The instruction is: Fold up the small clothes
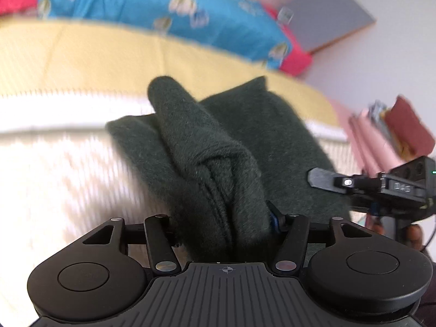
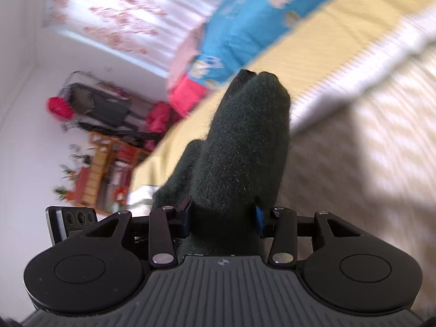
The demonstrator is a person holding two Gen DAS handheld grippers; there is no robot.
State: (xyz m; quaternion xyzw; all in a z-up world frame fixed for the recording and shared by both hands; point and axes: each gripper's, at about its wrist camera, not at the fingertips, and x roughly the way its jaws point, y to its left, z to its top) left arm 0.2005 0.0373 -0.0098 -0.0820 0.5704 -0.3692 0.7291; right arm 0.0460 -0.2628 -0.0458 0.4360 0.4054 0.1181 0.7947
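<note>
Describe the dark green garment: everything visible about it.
The dark green garment is fuzzy, fleece-like cloth with no print showing. It is bunched into thick folds and pinched at two places: the left tool grips one gathered wad, the right tool another, which sticks up past its fingers as a rounded hump. In the left wrist view the rest spreads flat on the white and yellow bed cover behind.

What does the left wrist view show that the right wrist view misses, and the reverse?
Only the left wrist view: the right hand-held gripper from the side, a grey board against the wall, pink and red items at right.
Only the right wrist view: a patterned curtain and a cluttered wooden shelf.
Both: the dark green garment bunched between that view's own pads, the yellow and white bedcover, the blue printed quilt.
</note>
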